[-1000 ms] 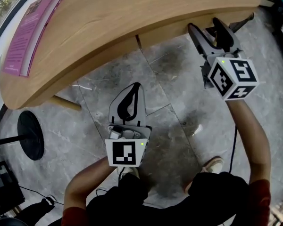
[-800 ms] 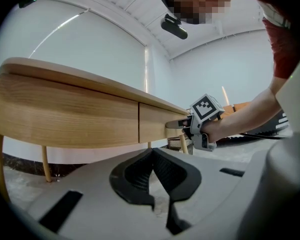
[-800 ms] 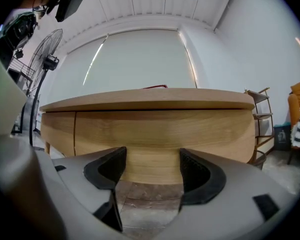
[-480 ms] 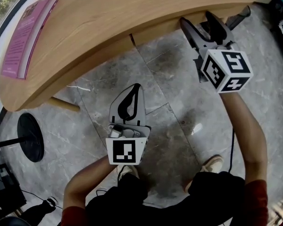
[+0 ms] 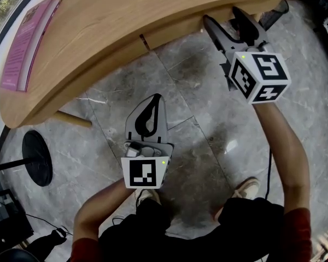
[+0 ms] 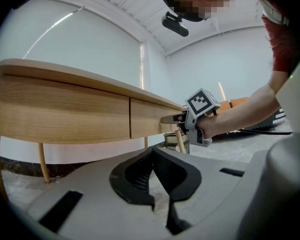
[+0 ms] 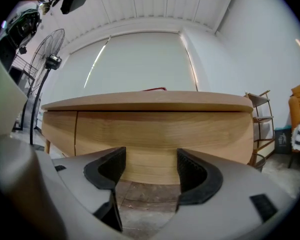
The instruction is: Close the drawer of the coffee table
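The flat drawer front (image 7: 160, 134) of the curved light wooden coffee table (image 5: 126, 15) is being shown level with the fixed wooden panel (image 6: 65, 116) beside it, a thin vertical seam dividing the two. The right tool (image 5: 223, 19) is being held with its jaws spread apart and nothing between them. Its tips are being kept right at the drawer front, under the tabletop's edge, though whether they are touching the wood cannot be told for certain. The left tool (image 5: 154, 103) is being held lower and nearer the person, over the grey marbled floor tiles (image 5: 197, 124) and well apart from the table, its jaws clenched together on nothing. A pink book (image 5: 27, 42) is being carried at the tabletop's left end.
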### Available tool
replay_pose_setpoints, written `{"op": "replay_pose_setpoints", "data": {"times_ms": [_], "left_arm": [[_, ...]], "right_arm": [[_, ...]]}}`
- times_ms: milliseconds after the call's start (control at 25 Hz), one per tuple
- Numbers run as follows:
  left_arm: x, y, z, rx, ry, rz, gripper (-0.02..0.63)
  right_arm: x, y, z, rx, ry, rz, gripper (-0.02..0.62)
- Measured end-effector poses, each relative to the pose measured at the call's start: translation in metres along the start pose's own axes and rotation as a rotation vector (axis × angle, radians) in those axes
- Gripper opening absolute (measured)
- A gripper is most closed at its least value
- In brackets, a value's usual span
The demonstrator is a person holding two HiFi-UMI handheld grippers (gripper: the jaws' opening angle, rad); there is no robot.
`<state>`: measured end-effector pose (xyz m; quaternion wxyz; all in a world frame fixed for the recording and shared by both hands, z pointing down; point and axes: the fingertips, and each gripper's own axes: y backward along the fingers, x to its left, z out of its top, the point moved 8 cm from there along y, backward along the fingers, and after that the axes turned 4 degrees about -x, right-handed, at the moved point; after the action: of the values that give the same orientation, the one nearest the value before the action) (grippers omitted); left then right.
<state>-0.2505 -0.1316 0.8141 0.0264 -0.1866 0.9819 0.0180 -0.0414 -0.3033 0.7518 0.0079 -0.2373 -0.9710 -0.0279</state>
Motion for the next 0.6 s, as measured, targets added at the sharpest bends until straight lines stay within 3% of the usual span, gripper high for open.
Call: {"op": "replay_pose_setpoints", "data": {"times_ms": [240, 600], "left_arm": [[-0.005, -0.001, -0.001, 0.004, -0.012, 0.001, 0.008], [-0.007, 0.003, -0.003, 0.017, -0.03, 0.002, 0.008]], "right_arm": [[0.004, 0.029, -0.008, 0.007, 0.046, 0.041, 0.316], [0.02, 0.083, -0.027, 0.052, -0.02, 0.106, 0.316]]}}
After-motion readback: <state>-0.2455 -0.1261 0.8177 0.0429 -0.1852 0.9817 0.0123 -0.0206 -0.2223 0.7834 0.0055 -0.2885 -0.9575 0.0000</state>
